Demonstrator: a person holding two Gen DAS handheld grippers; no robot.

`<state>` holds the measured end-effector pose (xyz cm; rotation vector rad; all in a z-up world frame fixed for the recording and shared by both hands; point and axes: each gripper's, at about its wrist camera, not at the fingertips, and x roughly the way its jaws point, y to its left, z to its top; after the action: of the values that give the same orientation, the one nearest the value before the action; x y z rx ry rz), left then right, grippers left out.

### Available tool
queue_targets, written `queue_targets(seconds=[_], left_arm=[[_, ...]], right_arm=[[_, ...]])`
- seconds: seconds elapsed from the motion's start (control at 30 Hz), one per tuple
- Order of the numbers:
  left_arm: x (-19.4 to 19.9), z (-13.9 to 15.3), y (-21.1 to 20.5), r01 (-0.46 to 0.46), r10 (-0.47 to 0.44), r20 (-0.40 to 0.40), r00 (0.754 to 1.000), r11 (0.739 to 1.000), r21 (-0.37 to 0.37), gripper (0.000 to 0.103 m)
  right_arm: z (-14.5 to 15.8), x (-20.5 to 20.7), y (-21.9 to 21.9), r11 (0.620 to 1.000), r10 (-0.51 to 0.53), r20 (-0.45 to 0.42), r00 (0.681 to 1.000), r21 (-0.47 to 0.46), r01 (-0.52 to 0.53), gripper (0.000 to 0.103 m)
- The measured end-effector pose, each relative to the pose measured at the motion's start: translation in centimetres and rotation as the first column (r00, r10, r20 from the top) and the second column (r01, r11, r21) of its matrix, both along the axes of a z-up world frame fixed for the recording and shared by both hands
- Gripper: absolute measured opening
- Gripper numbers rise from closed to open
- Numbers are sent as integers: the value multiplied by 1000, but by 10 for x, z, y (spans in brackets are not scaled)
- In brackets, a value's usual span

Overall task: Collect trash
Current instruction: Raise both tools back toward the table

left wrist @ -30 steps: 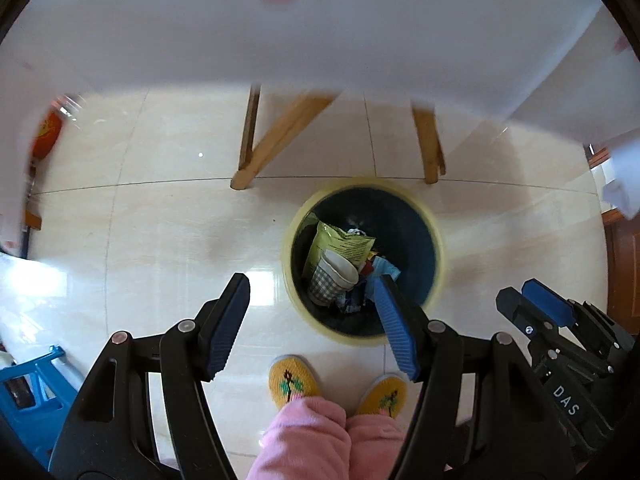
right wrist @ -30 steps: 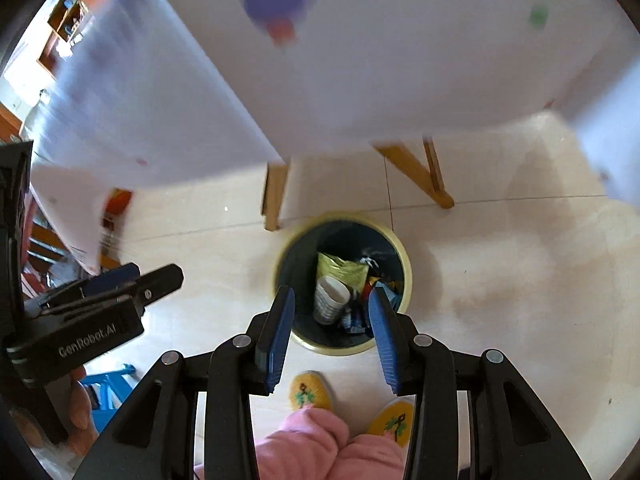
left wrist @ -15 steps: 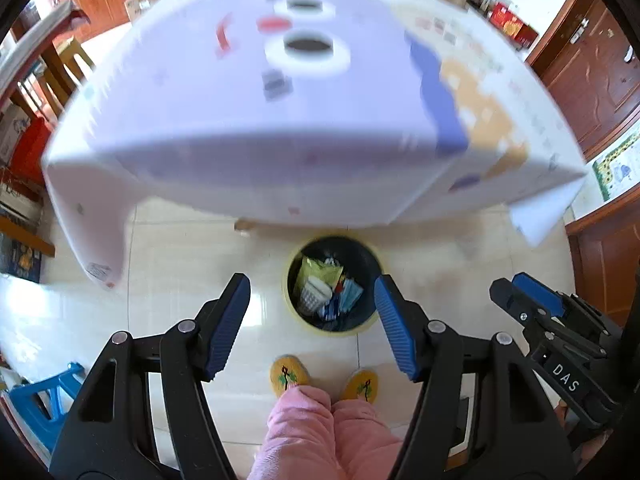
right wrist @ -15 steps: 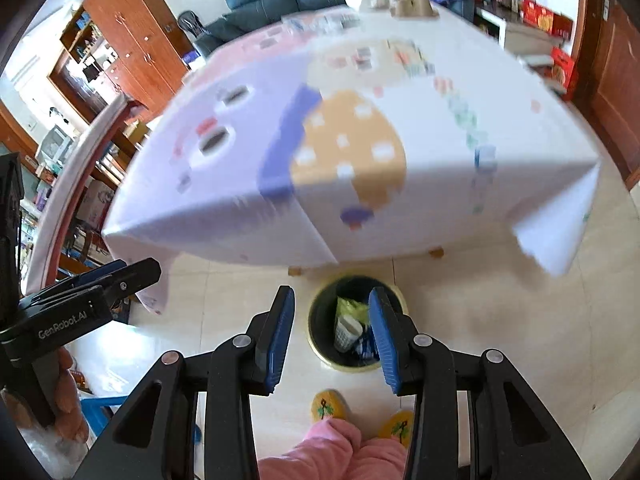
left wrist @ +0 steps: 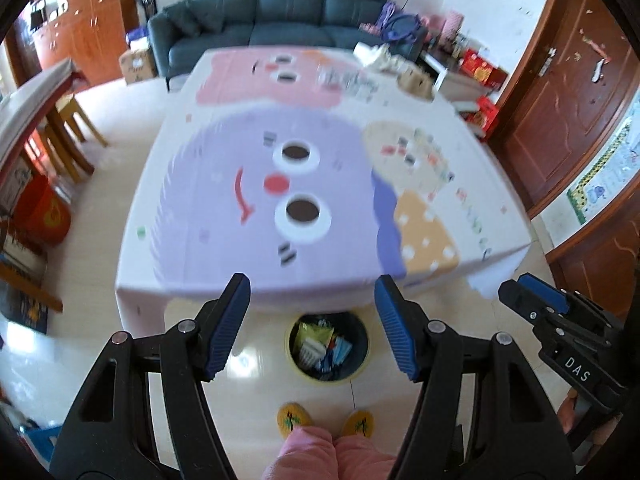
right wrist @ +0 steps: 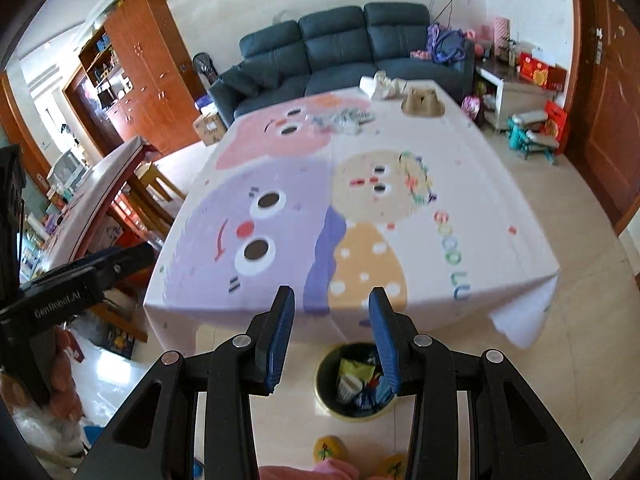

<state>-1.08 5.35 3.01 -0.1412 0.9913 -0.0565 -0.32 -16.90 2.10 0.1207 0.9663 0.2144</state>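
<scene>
Both tongs were held above the near edge of the worktop (right wrist: pixel 500 184), angled downward, and nothing was gripped by either. The left tongs (left wrist: pixel 311 324) were spread wide, with only floor and bin seen between the blue pads; the right tongs (right wrist: pixel 331 334) were parted more narrowly, also released and empty. On the body of the right tongs, as seen from the left wrist view, the letters "DAS" could be read; on the body of the left tongs, as seen from the right wrist view, "GenRobot.AI" was printed. The trash bin (left wrist: pixel 326 346), dark inside with a yellowish rim, was standing on the tiled floor just in front of the worktop's near edge, and collected trash (right wrist: pixel 362 386) was lying in it: a green-yellow wrapper, a checked paper cup and some blue and red scraps. More loose litter (right wrist: pixel 344 120), blurred and hard to make out, was scattered at the far end of the worktop, beside a brown cardboard piece (right wrist: pixel 422 100) and crumpled white paper (right wrist: pixel 380 82). The cloth was printed with cartoon faces in purple, pink and beige, and coloured letters were run along its right side, of which only something like "GOOD LU" could be made out. Yellow slippers (left wrist: pixel 294 420) and pink trouser legs were seen at the bottom edge. A dark blue sofa (right wrist: pixel 352 48) was standing behind the worktop.
</scene>
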Motion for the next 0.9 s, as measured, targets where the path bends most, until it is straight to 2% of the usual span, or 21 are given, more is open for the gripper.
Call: queue_targets(seconds=[0.2,0.37,0.53,0.63,0.73,0.9], left_arm=[[22,39,12,9,-10,79,997,1000,7,62],[44,55,25,17,-14,90,996,1000,-24,62],[77,62,32,24,-18,75,997,996,-80,62],[98,63,30,34,-28,60,998,993,-110,64],[125,66,23,34,-29,48,998,994,-108,71],[182,65,7,-3,9,40,999,991,-132,80]], right_arm=[[27,17,-9,998,-64,59,996,4,64,39],[45,34,-18,996,-93,98,991,7,92,39],[59,68,-27,996,-90,122,988,9,90,39],[61,105,-36,997,-72,124,990,25,70,39],[59,144,-44,999,-39,133,990,32,35,39],[47,241,-65,997,38,126,991,62,-46,39]])
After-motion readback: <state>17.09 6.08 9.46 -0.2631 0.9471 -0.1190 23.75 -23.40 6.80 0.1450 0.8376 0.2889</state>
